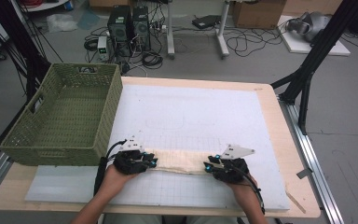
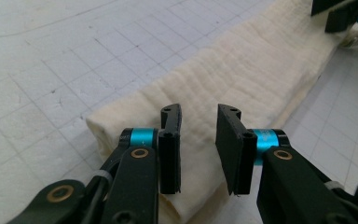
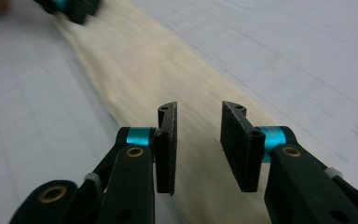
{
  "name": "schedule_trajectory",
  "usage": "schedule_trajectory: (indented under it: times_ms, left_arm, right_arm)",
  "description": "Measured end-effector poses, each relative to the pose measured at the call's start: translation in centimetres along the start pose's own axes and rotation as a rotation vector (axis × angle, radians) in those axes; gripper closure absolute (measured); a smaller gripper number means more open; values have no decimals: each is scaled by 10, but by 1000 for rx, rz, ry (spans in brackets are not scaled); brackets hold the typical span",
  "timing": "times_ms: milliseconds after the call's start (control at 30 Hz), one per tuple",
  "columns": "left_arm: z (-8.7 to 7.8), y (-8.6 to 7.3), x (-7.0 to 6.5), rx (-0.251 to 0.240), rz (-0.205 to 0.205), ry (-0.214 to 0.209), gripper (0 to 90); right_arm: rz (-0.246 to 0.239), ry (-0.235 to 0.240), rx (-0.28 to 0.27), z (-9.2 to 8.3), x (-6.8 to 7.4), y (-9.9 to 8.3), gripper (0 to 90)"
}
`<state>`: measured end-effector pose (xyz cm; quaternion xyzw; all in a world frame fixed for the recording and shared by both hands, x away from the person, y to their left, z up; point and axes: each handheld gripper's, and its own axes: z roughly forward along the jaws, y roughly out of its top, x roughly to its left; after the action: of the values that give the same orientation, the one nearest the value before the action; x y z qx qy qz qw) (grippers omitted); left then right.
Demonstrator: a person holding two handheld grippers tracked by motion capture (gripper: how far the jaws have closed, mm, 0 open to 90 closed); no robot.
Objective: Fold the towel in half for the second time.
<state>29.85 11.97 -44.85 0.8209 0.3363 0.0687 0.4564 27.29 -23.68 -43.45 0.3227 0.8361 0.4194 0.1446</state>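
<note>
folded cream cloth (image 1: 179, 161) lying as a long strip near the front of the white grid mat (image 1: 205, 116), left gripper (image 1: 150, 161) over its left end, right gripper (image 1: 209, 166) over its right end, both jaws open with nothing pinched, green wicker basket (image 1: 65, 116) at the table's left

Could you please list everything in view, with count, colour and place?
cloth: one, cream, folded into a long strip, near edge of the mat
mat: one, white, gridded, covering the table
table: one, light wood
basket: one, green, woven, left end of the table
computers: two, black, on the floor behind
cables: several, black, floor
left claw: black, jaws apart over the cloth's left end
right claw: black, jaws apart over the cloth's right end
</note>
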Motion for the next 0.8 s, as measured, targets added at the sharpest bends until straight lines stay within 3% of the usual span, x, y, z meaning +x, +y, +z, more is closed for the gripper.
schedule_trajectory:
  times_ms: [133, 333, 467, 600, 800]
  left_arm:
    - [-1, -1, 0, 8, 5, -3, 718]
    - [-6, -4, 0, 10, -4, -9, 721]
    - [-10, -5, 4, -13, -22, -20, 693]
    - [-19, -4, 11, -101, -54, -16, 616]
    - [-31, -2, 16, -240, -79, 49, 432]
  right_arm:
    - [12, -77, 48, -12, -13, -16, 686]
    - [-8, -112, 67, -18, -17, -23, 670]
    - [6, -113, 45, -24, -16, -24, 610]
    - [23, -138, -16, -40, -21, -26, 550]
    - [87, -221, -77, -58, -33, -33, 417]
